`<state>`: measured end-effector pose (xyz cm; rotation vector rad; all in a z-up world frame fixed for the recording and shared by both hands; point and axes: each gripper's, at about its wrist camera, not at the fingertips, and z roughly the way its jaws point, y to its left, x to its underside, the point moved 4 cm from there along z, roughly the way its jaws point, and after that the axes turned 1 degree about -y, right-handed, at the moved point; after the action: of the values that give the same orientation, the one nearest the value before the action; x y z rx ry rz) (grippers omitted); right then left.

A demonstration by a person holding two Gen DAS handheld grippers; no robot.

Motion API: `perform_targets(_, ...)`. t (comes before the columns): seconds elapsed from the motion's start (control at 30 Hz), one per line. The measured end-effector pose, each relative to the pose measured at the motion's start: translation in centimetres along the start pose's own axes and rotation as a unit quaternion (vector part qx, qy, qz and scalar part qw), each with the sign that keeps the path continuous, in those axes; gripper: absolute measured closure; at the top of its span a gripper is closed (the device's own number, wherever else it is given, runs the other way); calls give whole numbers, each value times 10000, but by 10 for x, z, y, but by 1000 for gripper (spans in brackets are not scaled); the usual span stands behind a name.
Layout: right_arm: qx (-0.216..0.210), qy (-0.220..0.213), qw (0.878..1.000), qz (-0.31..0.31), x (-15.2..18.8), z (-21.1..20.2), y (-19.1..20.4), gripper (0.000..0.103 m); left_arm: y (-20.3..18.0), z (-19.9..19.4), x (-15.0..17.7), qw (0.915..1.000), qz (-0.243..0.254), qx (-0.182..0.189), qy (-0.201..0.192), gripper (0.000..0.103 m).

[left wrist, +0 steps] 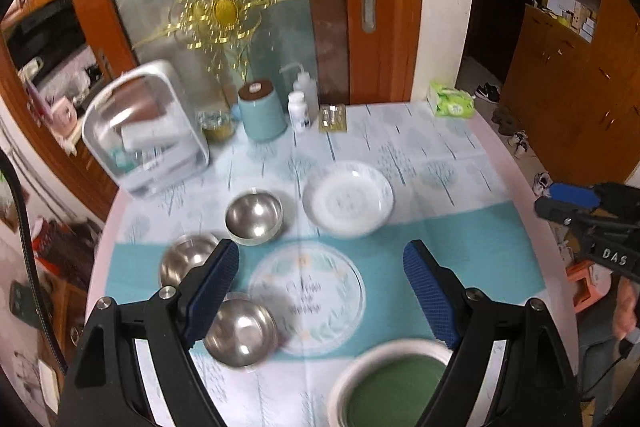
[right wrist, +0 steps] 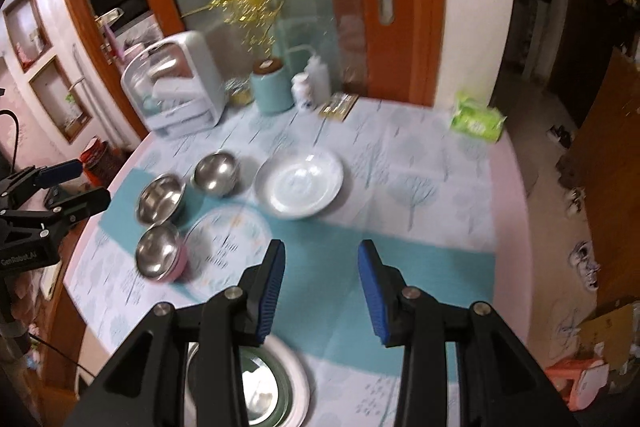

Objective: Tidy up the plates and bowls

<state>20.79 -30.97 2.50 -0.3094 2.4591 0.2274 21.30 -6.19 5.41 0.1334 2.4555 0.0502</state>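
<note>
Three steel bowls sit on the round table: a far one (left wrist: 253,215) (right wrist: 216,172), a left one (left wrist: 185,259) (right wrist: 161,202) and a near one with a pink outside (left wrist: 241,331) (right wrist: 158,256). A white deep plate (left wrist: 347,199) (right wrist: 300,183) lies behind a flat patterned plate (left wrist: 307,297) (right wrist: 228,239). A white-rimmed green bowl (left wrist: 394,383) (right wrist: 272,387) is nearest. My left gripper (left wrist: 322,295) is open and empty, above the patterned plate. My right gripper (right wrist: 320,291) is open and empty, above the teal cloth; it also shows at the right edge of the left wrist view (left wrist: 576,203).
Along the table's back stand a white lidded container (left wrist: 148,131), a teal canister (left wrist: 262,111), bottles (left wrist: 300,103) and a flat packet (left wrist: 333,119). A green tissue pack (left wrist: 450,99) lies at the back right. The table edge curves close on the left and right.
</note>
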Motion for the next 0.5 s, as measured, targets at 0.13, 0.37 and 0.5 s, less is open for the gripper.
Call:
perform_targets(0.13, 178, -44, 9998, 87, -27, 10, -11, 65, 8, 22, -30, 9997, 194, -114, -128, 20)
perform_targets(0.37, 508, 149, 9981, 303, -65, 62, -31, 65, 30, 106, -68, 9998, 129, 36, 152, 20)
perform_targets(0.5, 294, 470, 9958, 731, -74, 111, -43, 65, 33, 168, -72, 9982, 255, 240, 496, 20)
